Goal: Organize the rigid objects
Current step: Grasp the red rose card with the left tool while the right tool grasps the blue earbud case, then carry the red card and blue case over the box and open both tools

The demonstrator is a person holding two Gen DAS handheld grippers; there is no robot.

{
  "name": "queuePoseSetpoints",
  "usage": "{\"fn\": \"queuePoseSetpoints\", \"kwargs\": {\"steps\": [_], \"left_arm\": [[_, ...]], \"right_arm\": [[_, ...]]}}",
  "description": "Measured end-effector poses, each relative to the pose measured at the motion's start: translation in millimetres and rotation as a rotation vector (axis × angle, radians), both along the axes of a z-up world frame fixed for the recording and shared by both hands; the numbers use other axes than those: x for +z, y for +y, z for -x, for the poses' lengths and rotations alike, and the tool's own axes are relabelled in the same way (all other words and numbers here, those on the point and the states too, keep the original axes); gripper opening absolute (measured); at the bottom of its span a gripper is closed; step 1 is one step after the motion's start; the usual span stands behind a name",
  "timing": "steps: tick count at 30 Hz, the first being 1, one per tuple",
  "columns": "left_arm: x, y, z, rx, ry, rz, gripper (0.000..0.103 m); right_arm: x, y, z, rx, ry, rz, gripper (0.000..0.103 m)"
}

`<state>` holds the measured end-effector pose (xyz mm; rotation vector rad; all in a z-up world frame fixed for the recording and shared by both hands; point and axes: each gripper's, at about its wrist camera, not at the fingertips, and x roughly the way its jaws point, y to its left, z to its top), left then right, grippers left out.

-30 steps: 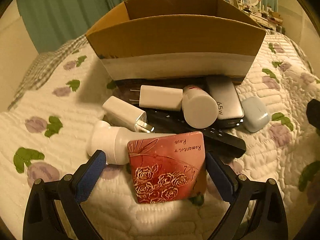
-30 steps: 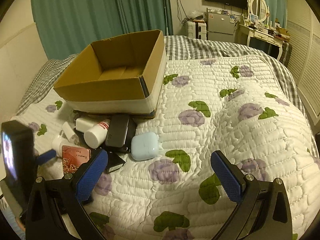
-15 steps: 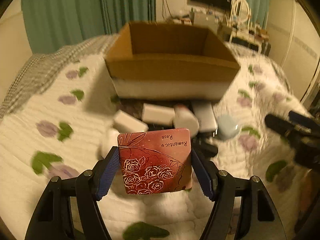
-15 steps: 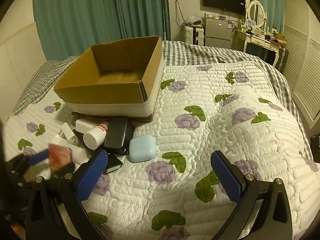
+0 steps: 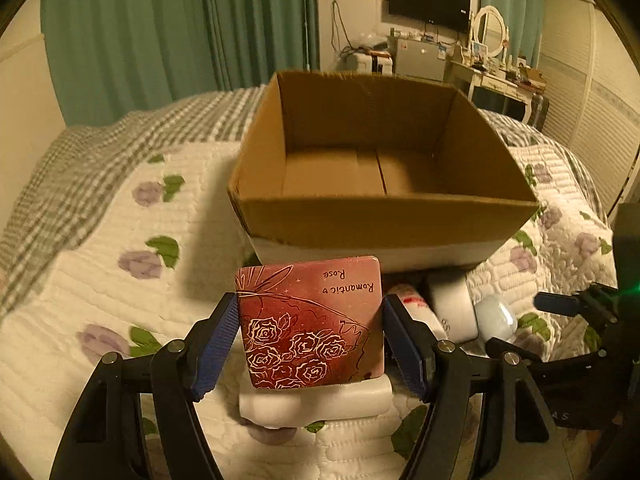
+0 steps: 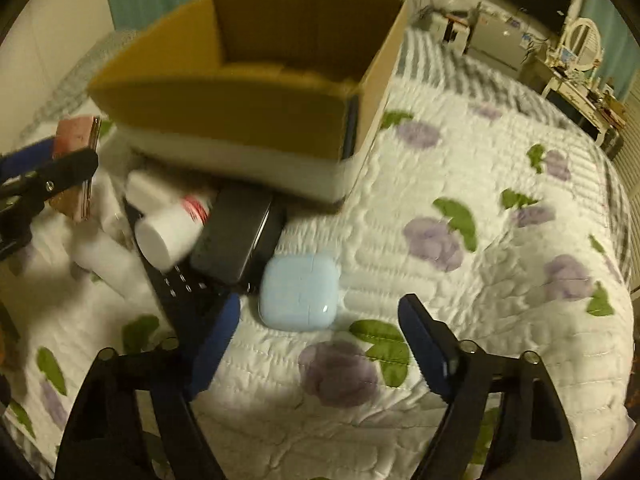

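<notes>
Home bedroom: quilted bed [image 5: 80, 280], vanity mirror [image 5: 490, 30], curtains [image 5: 180, 32].

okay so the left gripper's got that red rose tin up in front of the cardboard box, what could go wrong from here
1. The left gripper pinches the red rose tin only by its side edges, so it might slip or rotate.
2. The tin sits below the cardboard box near rim and could catch it.
3. The open right gripper hovers near the blue case and may nudge it.

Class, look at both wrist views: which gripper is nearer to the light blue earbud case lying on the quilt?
Right. The right gripper hangs open just short of the light blue earbud case. The left gripper is farther left, holding the red rose tin.
</notes>
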<state>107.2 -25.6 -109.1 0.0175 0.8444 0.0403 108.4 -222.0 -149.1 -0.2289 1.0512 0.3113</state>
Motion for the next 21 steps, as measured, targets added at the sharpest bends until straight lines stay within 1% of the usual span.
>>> {"fn": "queuePoseSetpoints", "kwargs": {"steps": [2, 4, 5, 7, 8, 13, 19, 21], "left_arm": [[-4.9, 0.0, 1.3, 0.001, 0.009, 0.001, 0.073], [-6.7, 1.0, 2.4, 0.0, 0.008, -0.004, 0.073], [-6.4, 0.8, 3.3, 0.0, 0.007, -0.003, 0.073], [-5.4, 2.1, 5.7, -0.002, -0.002, 0.004, 0.073], [-4.2, 2.1, 7.8, -0.001, -0.007, 0.006, 0.073], [3.2, 2.6, 17.0, 0.005, -0.026, 0.005, 0.073], [27.3, 0.5, 38.7, -0.003, -0.068, 0.035, 0.073], [41.3, 0.5, 43.4, -0.008, -0.089, 0.06, 0.073]], "right_arm": [[-8.0, 4.0, -4.6, 0.015, 0.031, -0.003, 0.076], [-17.1, 8.0, -10.9, 0.015, 0.061, 0.018, 0.07], [-22.0, 9.7, -13.5, 0.018, 0.08, 0.03, 0.063], [-28.8, 13.5, -16.6, 0.015, 0.094, 0.056, 0.059], [-28.3, 14.1, -16.4, 0.013, 0.088, 0.056, 0.051], [-13.6, 9.1, -7.3, -0.003, 0.029, 0.033, 0.05], [35.0, -6.8, 24.9, -0.02, -0.093, -0.054, 0.05], [45.3, -10.2, 33.9, -0.02, -0.11, -0.081, 0.05]]}}
